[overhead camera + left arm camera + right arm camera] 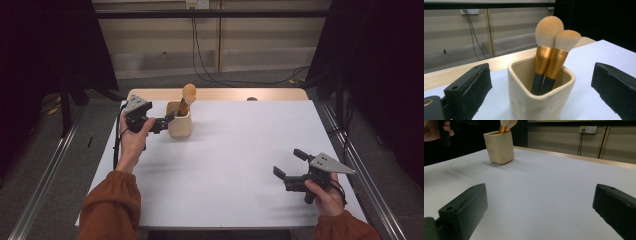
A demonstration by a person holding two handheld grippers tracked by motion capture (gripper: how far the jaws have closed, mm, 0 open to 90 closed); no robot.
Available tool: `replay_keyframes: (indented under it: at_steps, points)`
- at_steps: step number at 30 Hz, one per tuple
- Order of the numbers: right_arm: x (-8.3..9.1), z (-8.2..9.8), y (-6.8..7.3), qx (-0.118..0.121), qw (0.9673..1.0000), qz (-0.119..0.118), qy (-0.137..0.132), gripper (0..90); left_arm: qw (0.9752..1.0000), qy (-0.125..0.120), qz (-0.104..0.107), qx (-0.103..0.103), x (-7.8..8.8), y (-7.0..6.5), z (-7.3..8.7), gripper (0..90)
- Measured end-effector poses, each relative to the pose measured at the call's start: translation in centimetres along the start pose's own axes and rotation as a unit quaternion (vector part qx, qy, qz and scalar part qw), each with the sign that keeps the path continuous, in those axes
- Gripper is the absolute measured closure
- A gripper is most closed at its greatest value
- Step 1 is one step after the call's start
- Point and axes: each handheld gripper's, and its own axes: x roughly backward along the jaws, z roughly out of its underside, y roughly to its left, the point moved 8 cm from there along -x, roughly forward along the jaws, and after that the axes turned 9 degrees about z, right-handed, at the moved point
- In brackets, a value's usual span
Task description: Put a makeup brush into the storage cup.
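White covering spreads over the table (225,165), with a strip of bare wood showing along the far edge and cables hanging down the pale wall behind. At the left, the left gripper (169,120) is held out well forward, the forearm in a rust-coloured sleeve (111,205) reaching up the left side of the table, wrist straight and the tool pointing to the right at a cream cup (179,120). Its jaws stand wide apart and hold nothing; in the left gripper view the cup (540,93) sits squarely between them, close but with a gap on both sides, which suggests the hand is lined up to grip the cup's walls rather than what is inside. The cup stands upright near the far left part of the table, and two makeup brushes (549,50) lean together in it, handles down and soft tan heads up, so they rest against its rim and stay clear of the jaws. To the right, most of the surface is bare. At the near right corner the right gripper (290,164) is held low by the hand (322,192), pointing left across the table, its jaws also spread wide and empty; it seems to be waiting, well apart from the cup (499,147) seen far off in the right gripper view.
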Motion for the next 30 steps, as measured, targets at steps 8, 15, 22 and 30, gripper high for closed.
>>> replay_keyframes:
  at_steps: [8,15,22,30]
  points:
    - [-0.1,-0.1,0.3,0.001,1.0000,-0.002,0.000,0.0,0.9999,-0.007,-0.009,-0.002,1.7,-0.3,-0.1,2.7]
    - [0.0,-0.1,0.2,0.001,1.0000,0.000,0.000,0.0,0.9999,-0.012,-0.005,-0.005,2.8,-1.1,0.1,2.7]
    - [0.0,-0.1,0.3,0.002,1.0000,-0.001,0.000,0.0,0.9998,-0.012,0.002,-0.017,3.6,-2.5,0.6,2.8]
    - [0.0,-0.1,0.3,0.004,1.0000,-0.001,0.000,0.0,0.9997,-0.011,0.009,-0.019,4.8,-3.2,1.8,2.6]
